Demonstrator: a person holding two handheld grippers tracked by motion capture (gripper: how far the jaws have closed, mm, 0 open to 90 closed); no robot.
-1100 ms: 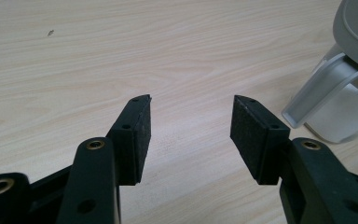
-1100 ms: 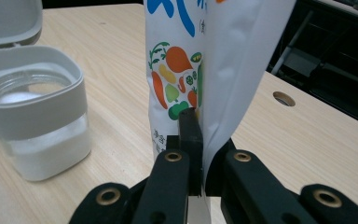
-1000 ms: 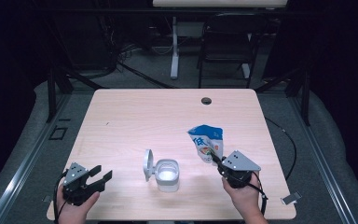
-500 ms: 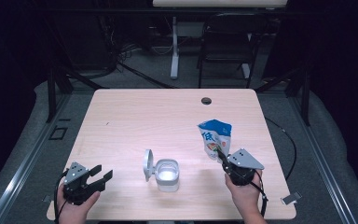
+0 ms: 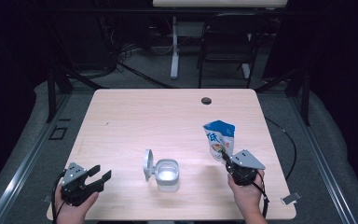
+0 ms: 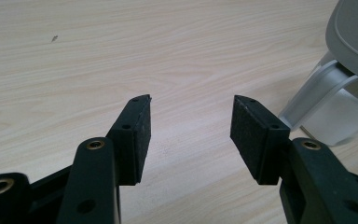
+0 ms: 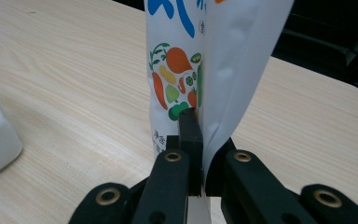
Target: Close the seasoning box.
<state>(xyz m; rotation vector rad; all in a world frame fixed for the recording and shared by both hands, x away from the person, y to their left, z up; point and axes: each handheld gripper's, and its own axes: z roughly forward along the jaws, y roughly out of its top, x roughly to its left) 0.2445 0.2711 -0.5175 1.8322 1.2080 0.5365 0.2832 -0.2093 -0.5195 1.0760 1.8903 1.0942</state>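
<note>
Bag [image 5: 219, 139] pinched at bottom edge by right gripper [image 5: 227, 161], held up near table's right side. Left gripper [image 5: 100, 177] empty, jaws wide apart. Likely next: bag carried to open box [image 5: 167, 174], tipped slowly.

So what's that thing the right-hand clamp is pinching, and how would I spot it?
Start at the wooden table, then go to its right side. The pouch stands upright there, clamped in the right gripper. Unlike the grey container, it is white and blue with printed vegetables.
</note>
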